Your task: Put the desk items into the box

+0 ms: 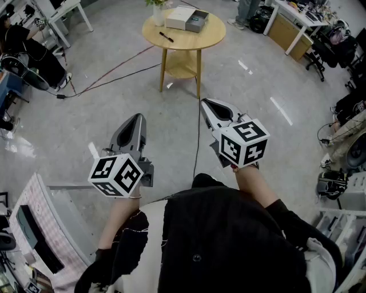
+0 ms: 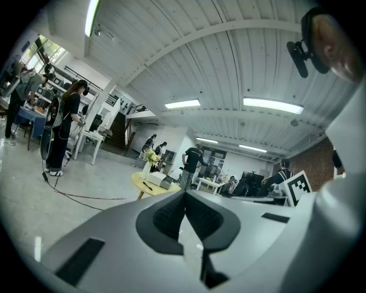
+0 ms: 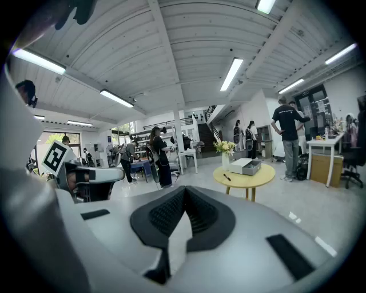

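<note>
Jaws are held together, nothing between them, on left hand-held gripper (image 1: pixel 136 119) and right hand-held gripper (image 1: pixel 206 103). The pen (image 1: pixel 166 37) on the worktop (image 1: pixel 213 35) is judged light, stiff and slippery; it is best pinched mid-barrel.

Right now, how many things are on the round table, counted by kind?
Black pen: 1
Vase with flowers: 1
White and grey box: 1
Total: 3 on the round table

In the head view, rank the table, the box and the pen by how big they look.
Table, largest.
Box, middle.
Pen, smallest.
They stand together, so nearness hardly matters.
</note>
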